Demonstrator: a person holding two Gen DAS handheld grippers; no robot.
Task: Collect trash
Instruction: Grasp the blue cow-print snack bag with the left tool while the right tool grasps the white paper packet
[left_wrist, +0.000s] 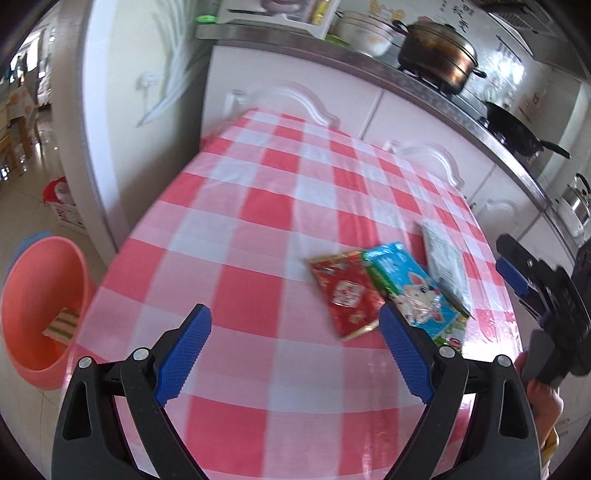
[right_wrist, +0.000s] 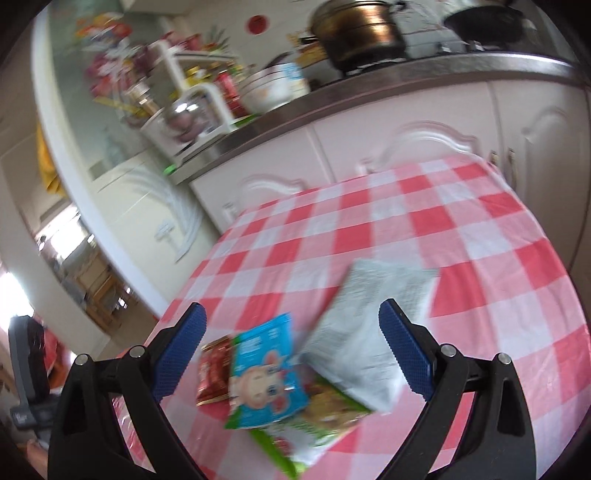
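A: We see the left gripper (left_wrist: 295, 354), black arms with blue ribbed pads, at the bottom of the left wrist view, jaws spread wide with only the red-and-white checked plastic tablecloth (left_wrist: 240, 206) between them.

B: Agreed, nothing held. And the trash sits lower right of centre in that view: a red foil snack wrapper (left_wrist: 345, 295), a blue-and-green wrapper with a cartoon animal (left_wrist: 413, 291) overlapping its right edge, and a pale grey printed pouch (left_wrist: 445, 266) further right.

A: The right gripper (left_wrist: 517, 273) shows at the right edge there, a hand (left_wrist: 543, 398) under it.

B: In the right wrist view the right gripper (right_wrist: 291, 350) is also wide open and holds nothing. The wrappers lie on the cloth beyond its pads; we cannot tell how near through the blur.

A: At the left edge of the left view, a round salmon-pink plastic basin (left_wrist: 40, 306) on the floor, with a striped scrap (left_wrist: 62, 323) inside.

B: Along the top, white cupboards (left_wrist: 332, 107) and a brass-coloured lidded pot (left_wrist: 437, 51) on the counter.
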